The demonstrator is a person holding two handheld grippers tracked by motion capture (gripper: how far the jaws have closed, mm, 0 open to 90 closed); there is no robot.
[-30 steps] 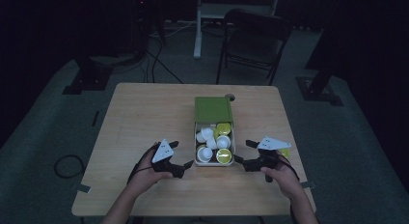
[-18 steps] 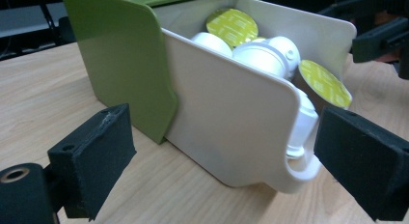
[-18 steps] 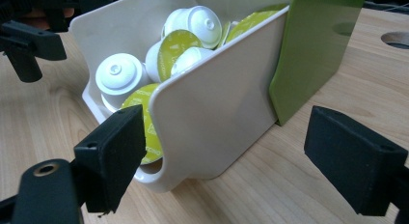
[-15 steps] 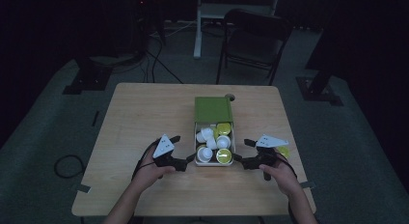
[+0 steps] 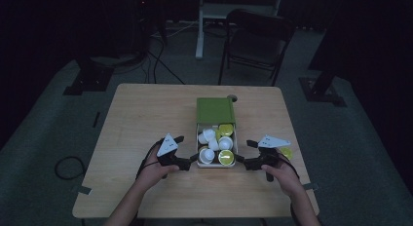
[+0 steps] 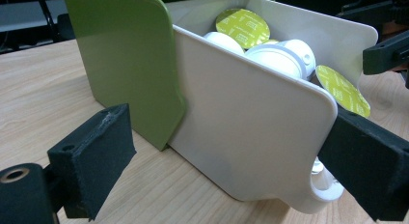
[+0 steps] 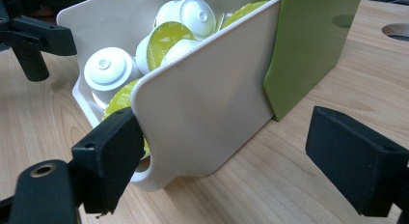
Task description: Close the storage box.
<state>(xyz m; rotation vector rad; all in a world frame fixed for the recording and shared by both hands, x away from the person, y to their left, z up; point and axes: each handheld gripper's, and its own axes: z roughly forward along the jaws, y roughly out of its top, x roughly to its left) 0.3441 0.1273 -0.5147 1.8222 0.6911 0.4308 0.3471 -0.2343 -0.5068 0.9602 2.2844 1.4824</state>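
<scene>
My left tongs [image 5: 191, 161] sit at the near left corner of the white plastic drawer tray [image 6: 251, 137], which is pulled part-way out of its green plastic sleeve [image 5: 215, 110] near the middle of the pale wooden worktop [image 5: 136, 114]. In the left gripper view the jaws stand wide apart, one off to the side by the sleeve's edge, the other just at the tray's front corner above its small pull loop; they clamp nothing. My right tongs [image 5: 243, 161] mirror this at the near right corner: in the right gripper view they gape wide too, one jaw against the front corner (it may be touching, though the overlap hides the contact), the other well clear over bare wood. The tray is heaped with white coffee capsules [image 7: 110, 68], several showing yellow-green foil lids [image 6: 242, 28]. A separate yellow-green capsule [image 5: 287, 152] lies on the worktop just beyond my right hand [image 5: 287, 179].
</scene>
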